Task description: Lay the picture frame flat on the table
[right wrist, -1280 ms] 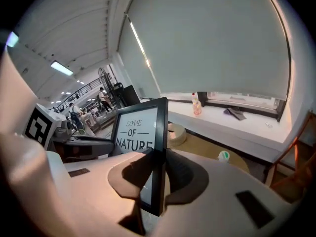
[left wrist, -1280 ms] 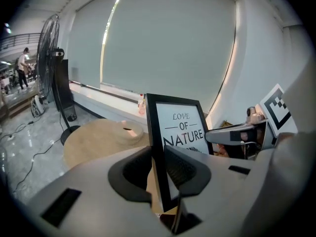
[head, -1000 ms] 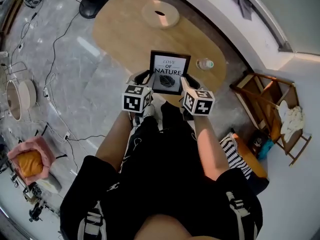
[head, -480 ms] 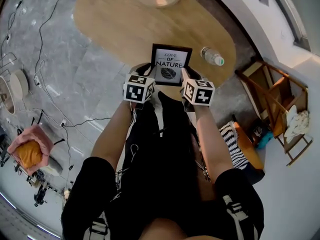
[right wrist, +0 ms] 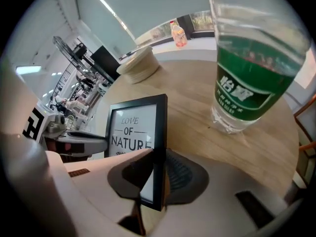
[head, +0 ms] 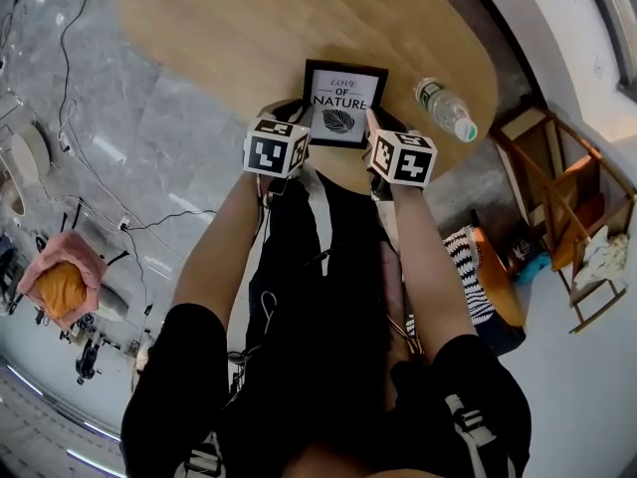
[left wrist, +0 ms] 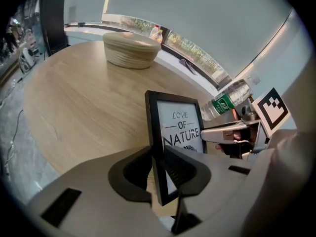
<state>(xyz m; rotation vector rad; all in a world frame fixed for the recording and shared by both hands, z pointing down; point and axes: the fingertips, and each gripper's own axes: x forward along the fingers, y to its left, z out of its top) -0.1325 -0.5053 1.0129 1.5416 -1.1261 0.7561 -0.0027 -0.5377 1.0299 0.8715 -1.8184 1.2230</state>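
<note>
Head view: picture frame (head: 343,103) sits further in over the table (head: 219,38) than 1 s ago, when its lower edge was about level w/ the near rim. Both arms have gone fwd w/ it. Left gripper (head: 297,122) is on the frame's left edge, right gripper (head: 371,127) on its right edge, same hold as before. Bottle (head: 446,110) is now just right of the frame, near but apart. Print faces up toward the camera, so the frame leans back, not flat.

Left gripper view: jaws are closed down onto the frame's left edge, w/ only the frame's thickness between them. Frame stands close to upright above the wood. Can't tell if its bottom edge touches the top; the jaws cover it. Round wooden bowl (left wrist: 131,48) is well apart, at the far side.

Right gripper view: same story, jaws pinched on the right edge, frame near vertical, bottle standing close by on the right.

Judgement: the carry looks about done, and the laying down isn't started. Next should be tipping the top edge back and lowering. There's room behind, but watch the bottle on the right side.
</note>
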